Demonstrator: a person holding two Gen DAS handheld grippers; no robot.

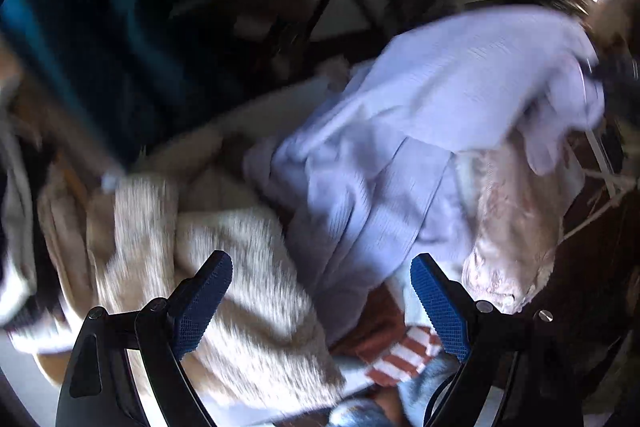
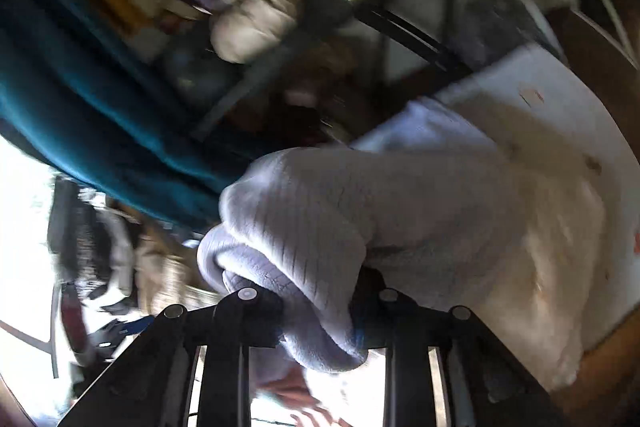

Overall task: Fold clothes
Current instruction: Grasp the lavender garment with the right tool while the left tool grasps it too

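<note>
Right gripper (image 2: 320, 311) is clenched on a bunched fold of the lavender ribbed garment (image 2: 340, 211); the cloth wraps over the jaws, so the pads themselves are hidden. Left gripper (image 1: 320, 303) is spread wide with nothing between its fingers, hanging over the clothes pile.

Garment location: draped across the middle and right of the pile in the left wrist view, lying over a cream knit sweater (image 1: 224, 267) at near left and a pale lacy piece (image 1: 516, 219) at right.

Risks, as I judge them:
- The grip is on a thick wad, not a clean edge. A lift likely brings the cloth up twisted, with no flat start for folding.
- Neighbouring items may drag along, since the garment overlaps them.
- Both views are motion-blurred; a fast pull could slip the wad.

View differences: the right wrist view shows the bite itself and a teal curtain (image 2: 80, 99) far left. Only the left wrist view shows the pile, including a red-striped cloth (image 1: 404, 359) near the fingers.
</note>
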